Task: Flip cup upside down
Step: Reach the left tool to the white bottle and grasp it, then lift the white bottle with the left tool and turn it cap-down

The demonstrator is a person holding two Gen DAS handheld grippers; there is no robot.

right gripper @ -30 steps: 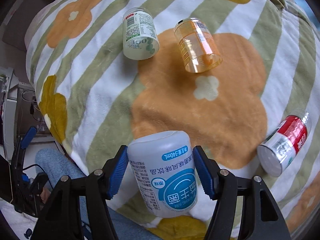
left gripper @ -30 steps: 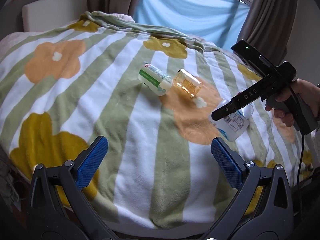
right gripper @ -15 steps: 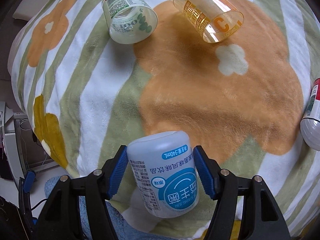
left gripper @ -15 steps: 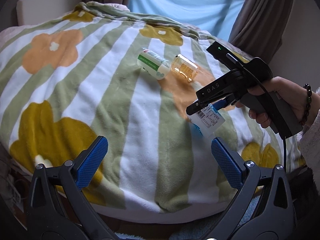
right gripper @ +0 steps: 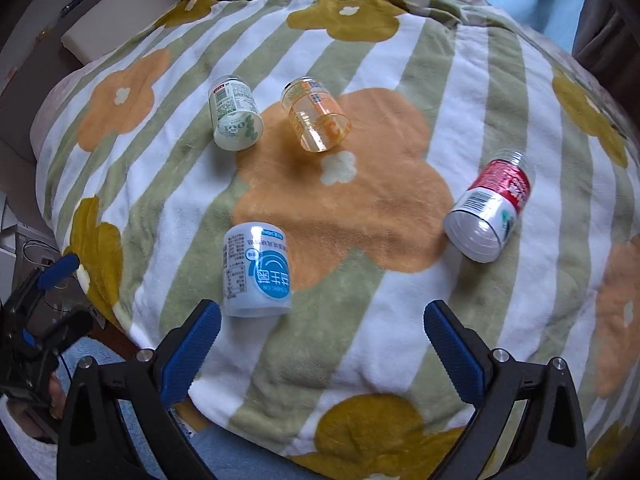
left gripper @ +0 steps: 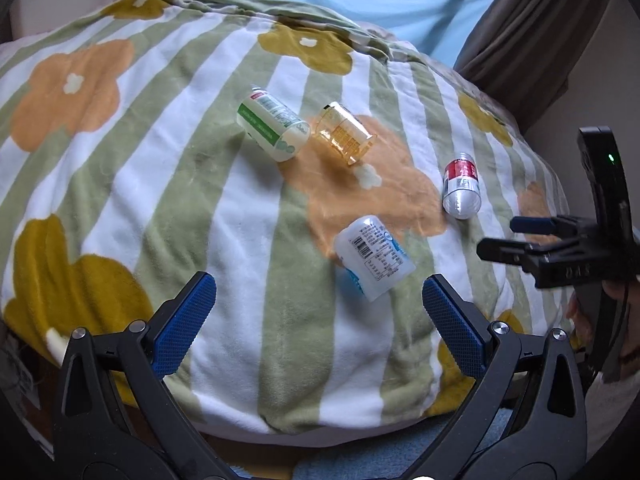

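The cup (right gripper: 256,270), white with a blue label, is standing on the blanket (right gripper: 400,340) just ahead of the right hand-held gripper (right gripper: 322,350), whose jaws are gaping wide and gripping nothing. The left hand-held gripper (left gripper: 320,326) is likewise spreading wide, empty. Farther off, three more containers are lying tipped; their printed labels are too small to read.

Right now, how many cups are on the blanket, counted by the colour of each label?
Green-label cup: 1
Orange transparent cup: 1
Red-label cup: 1
Blue-label white cup: 1
Total: 4 cups on the flowered blanket. Neither the left gripper nor the right gripper holds any.
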